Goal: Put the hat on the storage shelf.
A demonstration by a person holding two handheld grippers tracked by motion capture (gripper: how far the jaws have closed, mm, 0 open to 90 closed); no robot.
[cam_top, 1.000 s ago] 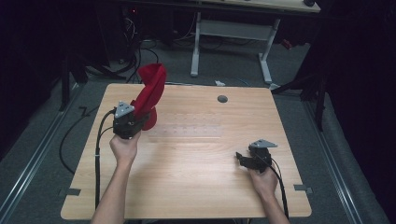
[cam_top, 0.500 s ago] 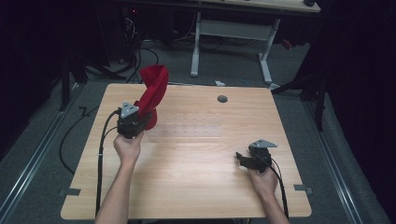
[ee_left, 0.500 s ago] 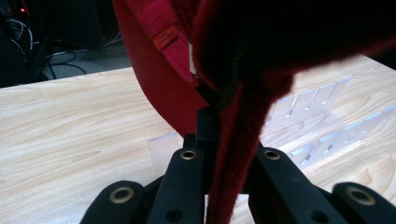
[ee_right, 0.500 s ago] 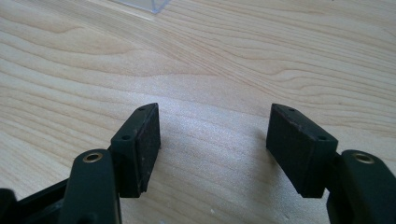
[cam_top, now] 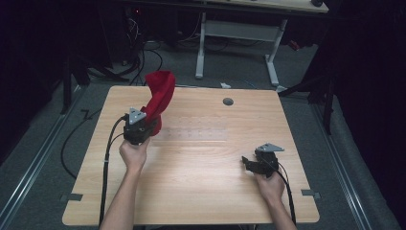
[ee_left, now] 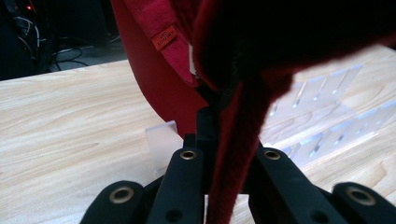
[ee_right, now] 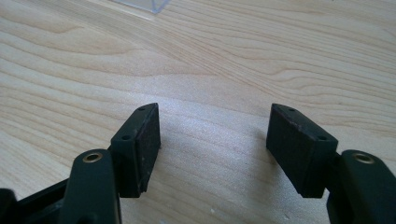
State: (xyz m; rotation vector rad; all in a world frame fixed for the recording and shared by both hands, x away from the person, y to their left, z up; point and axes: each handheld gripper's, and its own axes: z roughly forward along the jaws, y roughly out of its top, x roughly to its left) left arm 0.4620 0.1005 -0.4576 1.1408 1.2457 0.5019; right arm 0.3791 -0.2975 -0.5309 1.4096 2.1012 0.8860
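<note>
- Red cloth hangs from my left claw, which is clamped on a fold of it above the far-left part of the desk; most of the fabric rises and curls over beyond the claw instead of lying flat.
- In the left gripper view the cloth runs as a thin edge between the closed jaws. I judge the bite to be narrow, so a quick tug or swing could let the fabric slide out and drop in a heap.
- A clear plastic rack lies on the desk just beside the hanging cloth. If I lower or drag the fabric across it, the hem could snag on its ribs and pull the light rack along.
- The small sewn label and thick folds sit close to the lens, so I could misjudge where the loose end falls.
- My right claw rests low over bare wood near the right edge, jaws spread wide with nothing between them. It is well apart from the cloth, so it cannot catch a slip in time.
- The trailing cable by my left forearm could hook the drooping fabric.
</note>
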